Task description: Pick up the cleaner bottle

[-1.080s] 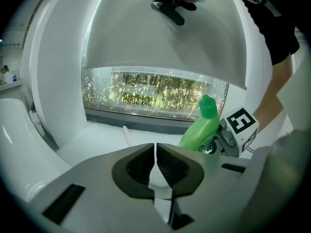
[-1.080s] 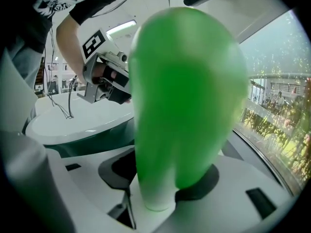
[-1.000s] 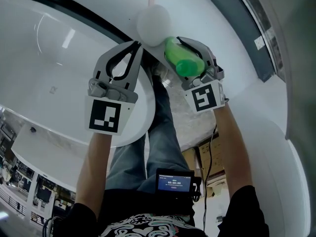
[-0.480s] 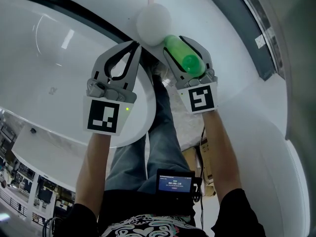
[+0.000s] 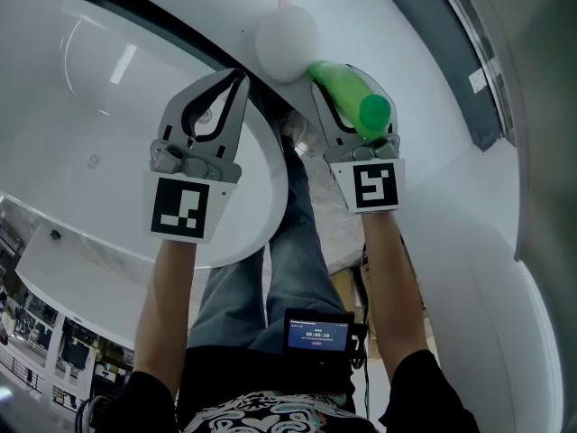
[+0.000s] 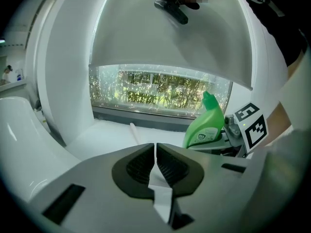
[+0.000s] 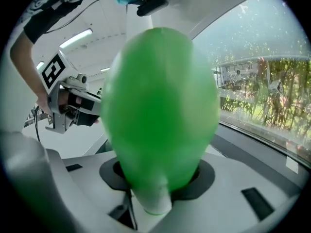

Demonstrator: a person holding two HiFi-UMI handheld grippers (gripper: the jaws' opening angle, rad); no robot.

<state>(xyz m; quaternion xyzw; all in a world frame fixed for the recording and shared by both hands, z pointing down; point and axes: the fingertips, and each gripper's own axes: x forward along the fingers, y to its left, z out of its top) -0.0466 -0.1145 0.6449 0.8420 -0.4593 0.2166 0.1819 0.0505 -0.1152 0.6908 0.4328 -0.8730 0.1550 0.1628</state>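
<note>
The green cleaner bottle (image 5: 353,99) lies between the jaws of my right gripper (image 5: 348,83), its round base towards me and its neck pointing away. Those jaws are closing and the pads press on the bottle's sides. It fills the right gripper view as a green bulk (image 7: 160,101) above the pads of the right gripper (image 7: 160,174). From the left gripper view the bottle (image 6: 206,126) stands upright in the right gripper (image 6: 232,136), above the white ledge. My left gripper (image 5: 236,79) is beside it on the left, shut and empty; its pads meet in its own view, left gripper (image 6: 155,149).
A white ball-shaped thing (image 5: 287,41) sits just beyond both grippers. A big white curved tub (image 5: 99,106) spreads to the left. A dark sill (image 6: 146,116) and a window lie beyond the white ledge (image 6: 107,135). Jeans-clad legs (image 5: 288,260) and a small screen (image 5: 317,332) are below.
My right gripper has rolled, so its marker cube now faces me squarely and the bottle's base has swung to the right. Both grippers sit slightly higher in the head view.
</note>
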